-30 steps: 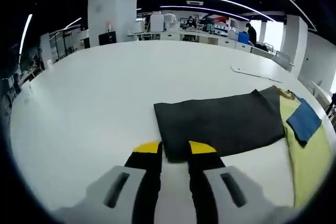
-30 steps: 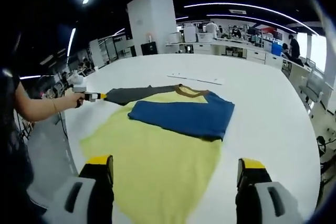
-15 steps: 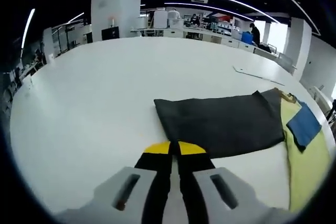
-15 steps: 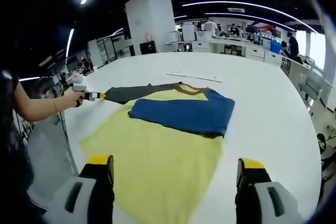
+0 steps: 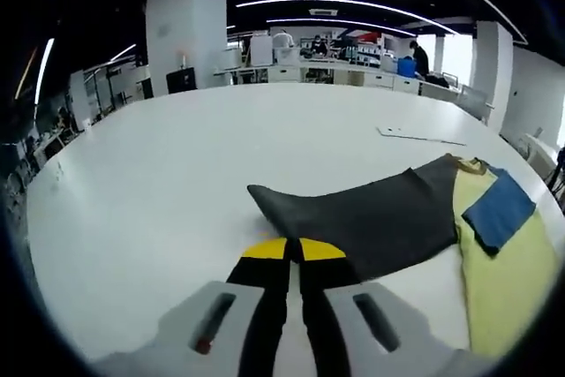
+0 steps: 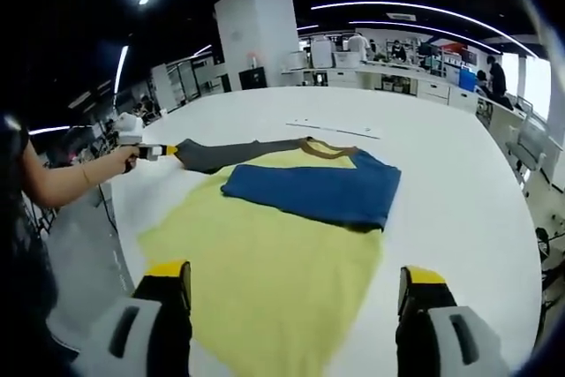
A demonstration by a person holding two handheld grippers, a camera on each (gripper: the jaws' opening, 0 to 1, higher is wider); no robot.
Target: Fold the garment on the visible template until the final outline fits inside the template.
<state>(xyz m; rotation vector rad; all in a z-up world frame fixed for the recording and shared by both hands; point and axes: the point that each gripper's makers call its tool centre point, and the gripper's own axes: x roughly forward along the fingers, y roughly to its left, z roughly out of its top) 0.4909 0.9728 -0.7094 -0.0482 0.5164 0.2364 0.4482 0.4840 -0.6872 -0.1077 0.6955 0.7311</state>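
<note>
The garment lies flat on the white table (image 5: 159, 165): a yellow body (image 6: 265, 253), a blue sleeve (image 6: 309, 190) folded across the chest, and a dark grey sleeve (image 5: 371, 214) stretched out sideways. My left gripper (image 5: 293, 249) is shut on the near edge of the grey sleeve, whose end is raised and curved off the table. In the right gripper view the left gripper (image 6: 146, 151) sits at the tip of the grey sleeve (image 6: 229, 154). My right gripper (image 6: 295, 273) hangs open and wide above the yellow hem, holding nothing.
A thin white sheet (image 6: 335, 128) lies flat on the table beyond the brown collar (image 6: 327, 151). A person's arm (image 6: 62, 184) reaches in at the table's left edge. Desks, a white pillar and people stand far behind the table.
My left gripper went from open astride the grey sleeve's edge to shut on it, then lifted it, so the sleeve end now curves up. The right gripper has stayed put.
</note>
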